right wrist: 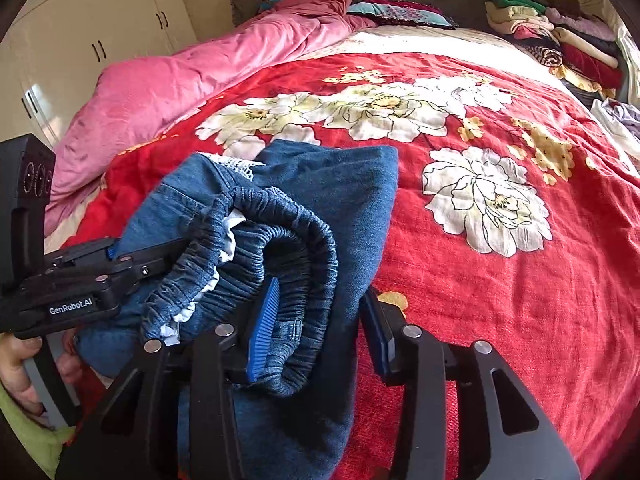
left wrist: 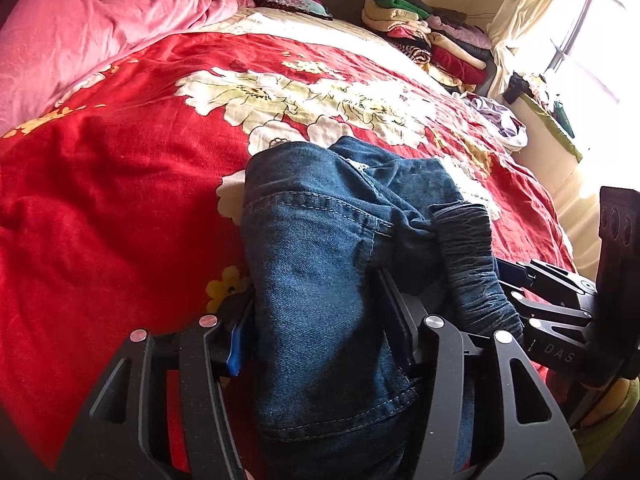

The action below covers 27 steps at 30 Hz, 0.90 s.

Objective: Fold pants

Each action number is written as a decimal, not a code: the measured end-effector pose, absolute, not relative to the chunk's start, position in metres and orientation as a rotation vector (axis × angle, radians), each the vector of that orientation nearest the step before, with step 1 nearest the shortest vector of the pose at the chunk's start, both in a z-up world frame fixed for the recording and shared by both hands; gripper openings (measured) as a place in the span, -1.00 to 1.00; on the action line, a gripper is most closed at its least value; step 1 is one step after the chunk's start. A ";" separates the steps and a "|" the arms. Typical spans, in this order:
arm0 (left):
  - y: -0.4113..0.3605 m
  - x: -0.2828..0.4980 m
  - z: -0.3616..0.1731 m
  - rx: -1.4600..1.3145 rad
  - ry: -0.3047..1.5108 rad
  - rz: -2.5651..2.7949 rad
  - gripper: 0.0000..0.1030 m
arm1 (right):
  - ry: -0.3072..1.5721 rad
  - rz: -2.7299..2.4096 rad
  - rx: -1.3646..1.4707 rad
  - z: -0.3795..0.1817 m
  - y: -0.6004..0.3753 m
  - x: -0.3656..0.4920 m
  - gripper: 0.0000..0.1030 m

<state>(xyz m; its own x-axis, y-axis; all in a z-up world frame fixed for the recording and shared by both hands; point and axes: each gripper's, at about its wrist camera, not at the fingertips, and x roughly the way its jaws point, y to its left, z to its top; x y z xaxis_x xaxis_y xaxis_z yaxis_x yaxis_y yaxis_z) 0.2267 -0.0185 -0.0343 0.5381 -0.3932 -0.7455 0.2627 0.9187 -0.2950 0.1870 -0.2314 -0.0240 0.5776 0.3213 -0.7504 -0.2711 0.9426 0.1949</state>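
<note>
Blue jeans (left wrist: 320, 220) lie bunched on the red flowered bedspread (left wrist: 120, 184), with the gathered elastic waistband (left wrist: 468, 256) towards the right. The fingers of my left gripper (left wrist: 312, 292) stand on both sides of a thick denim fold without clamping it. In the right wrist view the jeans (right wrist: 340, 184) sit folded, and the waistband (right wrist: 280, 248) curls over the blue left pad (right wrist: 262, 328). My right gripper (right wrist: 322, 288) is open around the cloth, and that pad's face is bare. Each gripper shows beside the other: the right gripper (left wrist: 552, 300) and the left gripper (right wrist: 120, 268).
A pink quilt (right wrist: 180, 80) is heaped along the bed's far left. A stack of folded clothes (right wrist: 560, 36) stands at the far right corner beside loose pale garments (left wrist: 500, 120). White wardrobe doors (right wrist: 92, 20) stand on the left, and a bright window (left wrist: 592, 40) on the right.
</note>
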 end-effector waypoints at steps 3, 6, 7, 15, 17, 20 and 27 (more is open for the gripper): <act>-0.018 0.227 -0.036 -0.152 0.922 -0.394 -0.09 | 0.895 0.340 0.072 -0.028 -0.233 0.187 -0.21; -0.019 0.227 -0.037 -0.146 0.919 -0.396 -0.09 | 0.895 0.333 0.072 -0.029 -0.232 0.187 -0.20; -0.019 0.227 -0.037 -0.147 0.918 -0.396 -0.09 | 0.895 0.330 0.071 -0.029 -0.232 0.187 -0.20; -0.019 0.227 -0.038 -0.147 0.917 -0.393 -0.08 | 0.899 0.314 0.073 -0.027 -0.231 0.187 -0.19; -0.019 0.225 -0.036 -0.147 0.913 -0.392 -0.03 | 0.896 0.309 0.066 -0.026 -0.230 0.186 -0.16; -0.017 0.221 -0.029 -0.147 0.897 -0.387 0.00 | 0.891 0.300 0.073 -0.022 -0.232 0.183 -0.04; -0.008 0.199 -0.001 -0.155 0.821 -0.366 0.18 | 0.802 0.283 0.090 0.004 -0.244 0.156 0.42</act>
<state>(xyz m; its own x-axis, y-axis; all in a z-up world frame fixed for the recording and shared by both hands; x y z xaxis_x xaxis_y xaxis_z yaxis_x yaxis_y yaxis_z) 0.1987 -0.0079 -0.0014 0.6230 -0.3772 -0.6853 0.2582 0.9261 -0.2750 0.1556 -0.2444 0.0043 0.6602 0.2835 -0.6955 -0.2155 0.9586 0.1862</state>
